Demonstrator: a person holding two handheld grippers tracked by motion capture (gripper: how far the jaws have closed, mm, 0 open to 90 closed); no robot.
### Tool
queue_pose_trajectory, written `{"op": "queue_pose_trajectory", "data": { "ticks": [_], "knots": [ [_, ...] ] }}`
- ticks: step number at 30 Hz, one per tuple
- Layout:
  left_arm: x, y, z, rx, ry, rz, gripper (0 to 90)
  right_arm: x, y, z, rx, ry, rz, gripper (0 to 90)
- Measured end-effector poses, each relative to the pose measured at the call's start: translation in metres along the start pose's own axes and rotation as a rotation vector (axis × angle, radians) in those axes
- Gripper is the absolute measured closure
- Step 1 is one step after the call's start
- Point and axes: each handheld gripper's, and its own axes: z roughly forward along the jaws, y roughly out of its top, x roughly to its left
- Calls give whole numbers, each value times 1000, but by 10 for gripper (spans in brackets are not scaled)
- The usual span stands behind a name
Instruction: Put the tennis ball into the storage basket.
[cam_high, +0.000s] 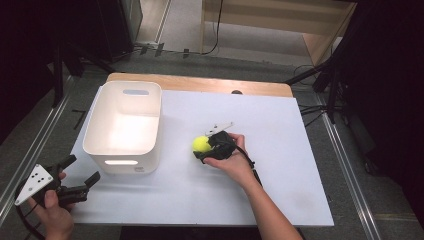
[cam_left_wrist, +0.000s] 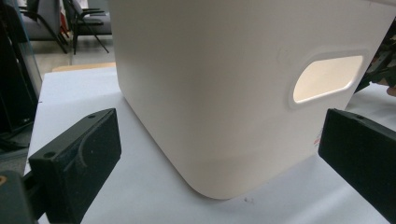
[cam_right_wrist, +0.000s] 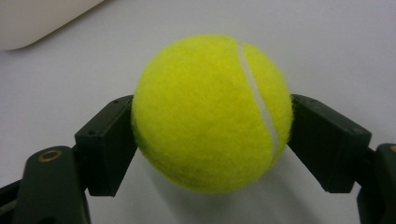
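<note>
High view: right gripper (cam_high: 204, 148) jaws clamp the tennis ball (cam_high: 201, 144) beside the bin (cam_high: 150, 145); left gripper (cam_high: 80, 181) jaws gape wide.

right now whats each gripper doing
Left gripper: open, holding nothing, near the white bin.
Right gripper: closed on the tennis ball.

Fuzzy felt tennis ball (cam_right_wrist: 210, 112), smooth matt plastic bin (cam_high: 123, 125), matt white tabletop (cam_high: 280, 150) with wooden edge.
</note>
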Motion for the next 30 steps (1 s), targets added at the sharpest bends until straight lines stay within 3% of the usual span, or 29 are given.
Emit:
{"op": "queue_pose_trajectory", "data": {
  "ticks": [9,13,30],
  "knots": [
    [0,0,0,-1,-3,0,0,10,4,10,3,-26,-28,229],
    [0,0,0,0,-3,0,0,11,5,10,6,-28,-18,234],
    [0,0,0,2,-3,0,0,9,9,-3,-5,-18,-32,238]
  ]
}}
